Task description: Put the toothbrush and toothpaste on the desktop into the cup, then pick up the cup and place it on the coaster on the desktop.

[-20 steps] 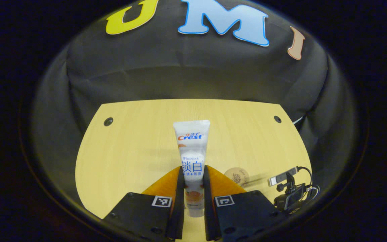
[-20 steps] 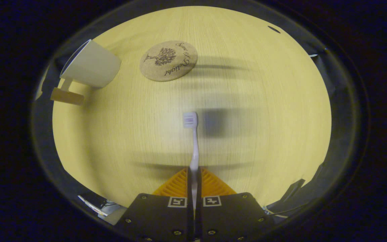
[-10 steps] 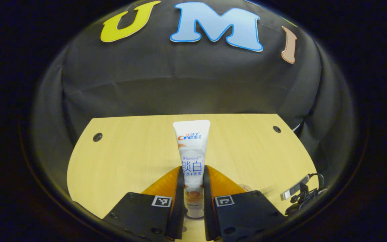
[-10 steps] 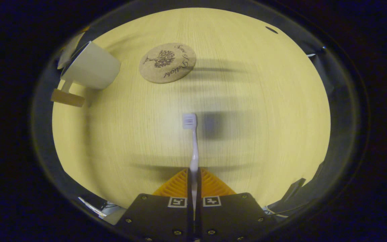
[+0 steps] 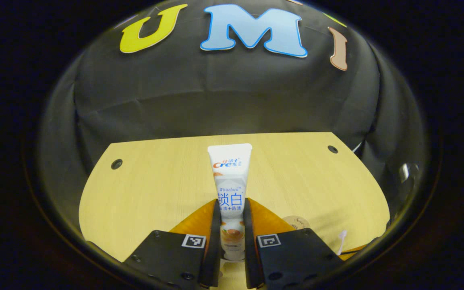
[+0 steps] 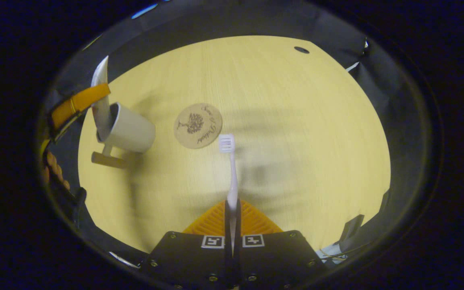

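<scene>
Both items held above the surface (image 6: 296,121).

We find the left gripper (image 5: 230,225) pinching the toothpaste (image 5: 230,189) between its fingers, tube extending forward. We find the right gripper (image 6: 232,217) pinching the toothbrush (image 6: 230,173), head forward. The coaster (image 6: 198,125) lies just left of that head, the cup (image 6: 129,131) farther left.

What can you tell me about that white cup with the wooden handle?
The cup is plain matte white, likely ceramic, with a flat wood-coloured handle on a short white stem. It stands on the pale wooden desktop, left of the round cork coaster and apart from it. The toothpaste tube, held by the left tongs, reaches down into its mouth; whether it touches the rim is unclear.
</scene>
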Demonstrator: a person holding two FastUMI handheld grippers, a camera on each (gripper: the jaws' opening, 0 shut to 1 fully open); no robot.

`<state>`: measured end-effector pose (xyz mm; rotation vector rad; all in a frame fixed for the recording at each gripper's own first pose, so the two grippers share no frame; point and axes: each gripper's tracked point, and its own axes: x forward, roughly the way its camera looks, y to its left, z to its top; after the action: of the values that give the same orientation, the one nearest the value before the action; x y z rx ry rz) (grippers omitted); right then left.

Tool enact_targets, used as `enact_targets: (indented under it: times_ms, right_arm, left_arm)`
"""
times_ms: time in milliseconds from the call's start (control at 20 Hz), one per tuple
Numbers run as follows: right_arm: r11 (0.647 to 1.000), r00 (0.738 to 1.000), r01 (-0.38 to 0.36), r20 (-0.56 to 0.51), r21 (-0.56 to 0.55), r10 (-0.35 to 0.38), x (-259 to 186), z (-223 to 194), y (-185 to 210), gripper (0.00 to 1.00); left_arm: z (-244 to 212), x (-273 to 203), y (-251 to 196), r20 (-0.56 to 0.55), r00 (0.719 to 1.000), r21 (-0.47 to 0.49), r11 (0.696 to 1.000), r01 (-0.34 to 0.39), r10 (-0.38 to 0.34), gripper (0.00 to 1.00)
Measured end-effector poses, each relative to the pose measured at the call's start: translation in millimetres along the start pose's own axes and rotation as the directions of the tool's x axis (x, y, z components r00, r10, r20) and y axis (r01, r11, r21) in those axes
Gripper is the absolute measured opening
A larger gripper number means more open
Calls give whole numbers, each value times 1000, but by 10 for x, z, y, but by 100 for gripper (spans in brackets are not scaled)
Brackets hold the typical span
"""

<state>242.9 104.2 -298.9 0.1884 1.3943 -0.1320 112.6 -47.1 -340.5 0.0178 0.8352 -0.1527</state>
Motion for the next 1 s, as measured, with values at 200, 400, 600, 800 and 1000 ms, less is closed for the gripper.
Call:
enact_targets:
  times_ms: [200, 400, 600, 800, 1000]
  right_arm:
    - [999, 994, -40, 99, 2, 39, -317, 331, 116, 2]
    - [997, 986, -77, 151, -3, 76, -498, 495, 241, 2]
    - [994, 976, -110, 188, -15, 111, -604, 619, 354, 2]
    - [987, 963, -158, 217, -27, 160, -652, 790, 589, 2]
    - [980, 946, -192, 254, -58, 200, -732, 1056, 875, 2]
  left_arm:
    - [-28, -26, -52, 7, 1000, -21, 1000, 23, -23, 36]
    - [24, -151, -5, 38, 999, -29, 999, 15, -14, 66]
    - [131, -412, -22, 83, 996, -27, 1000, 14, -12, 69]
    - [233, -784, 28, 135, 991, -3, 1000, 2, -1, 68]
    - [219, -1072, 259, 151, 988, 2, 999, -44, 43, 68]
